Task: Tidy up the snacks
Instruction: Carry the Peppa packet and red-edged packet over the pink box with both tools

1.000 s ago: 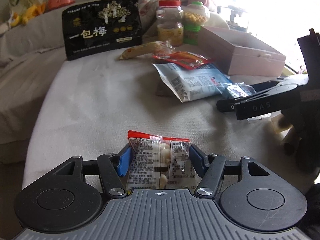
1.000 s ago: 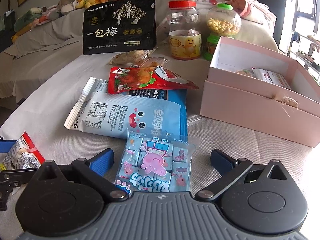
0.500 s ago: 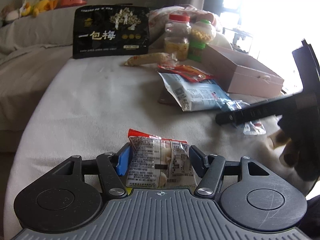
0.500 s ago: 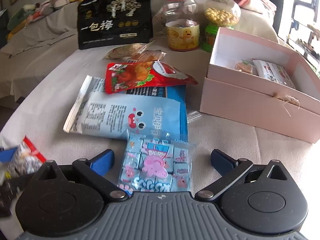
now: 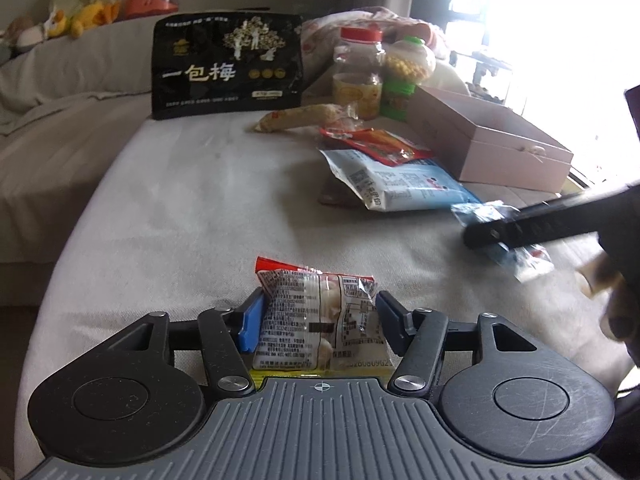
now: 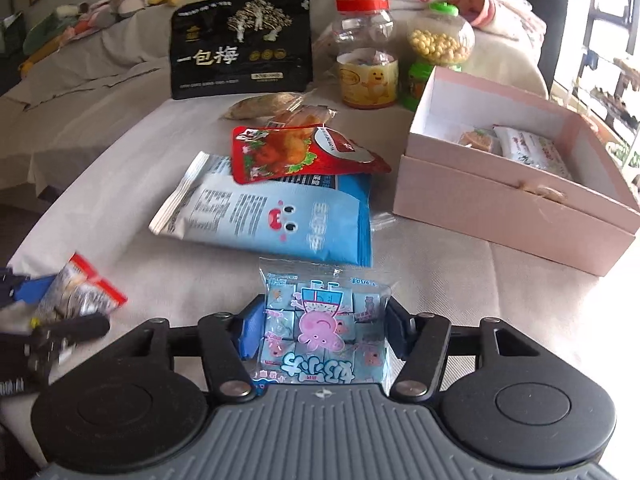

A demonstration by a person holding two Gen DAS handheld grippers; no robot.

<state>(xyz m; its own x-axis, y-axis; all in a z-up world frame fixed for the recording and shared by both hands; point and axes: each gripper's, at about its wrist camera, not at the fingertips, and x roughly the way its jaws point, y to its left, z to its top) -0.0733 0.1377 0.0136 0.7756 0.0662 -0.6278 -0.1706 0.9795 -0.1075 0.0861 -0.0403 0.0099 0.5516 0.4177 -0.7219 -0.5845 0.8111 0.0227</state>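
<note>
My left gripper is shut on a clear snack packet with a red top edge, held above the cloth-covered table; the packet also shows in the right wrist view. My right gripper is shut on a light blue pink-pig candy packet; it also shows in the left wrist view. An open pink box with a few packets inside stands at the right. A large blue bag lies ahead of the right gripper, with a red chicken packet on it.
A black plum bag stands at the back. A red-lidded jar and a green-capped candy jar stand beside it. Two clear wrapped snacks lie in front. A sofa with plush toys is behind.
My right gripper has closed on the pink-pig candy packet, which lay between open fingers before. The left gripper kept its hold and moved slightly back and up.
</note>
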